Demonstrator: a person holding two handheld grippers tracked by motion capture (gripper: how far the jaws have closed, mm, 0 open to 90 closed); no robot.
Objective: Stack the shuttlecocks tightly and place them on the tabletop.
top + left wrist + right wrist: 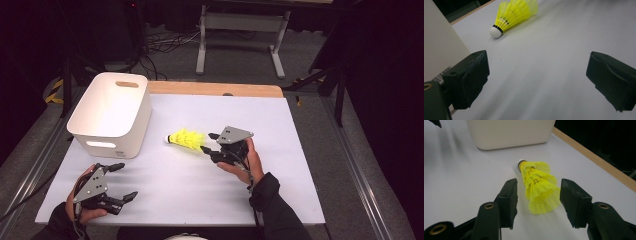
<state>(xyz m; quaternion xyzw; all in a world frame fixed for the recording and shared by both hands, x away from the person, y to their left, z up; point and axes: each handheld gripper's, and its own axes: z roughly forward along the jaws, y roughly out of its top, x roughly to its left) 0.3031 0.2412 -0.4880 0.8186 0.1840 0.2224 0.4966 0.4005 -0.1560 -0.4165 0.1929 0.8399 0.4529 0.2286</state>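
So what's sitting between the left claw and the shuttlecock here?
Nothing: only bare white table surface. The left gripper view shows it best, looking out from the open left claw to the yellow shuttlecock lying on its side.

Blk claws (210, 142), grey plates, dk sleeves (272, 200).

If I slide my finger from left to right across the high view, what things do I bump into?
Left gripper → white bin → yellow shuttlecock → right gripper, open around the shuttlecock's wide end.
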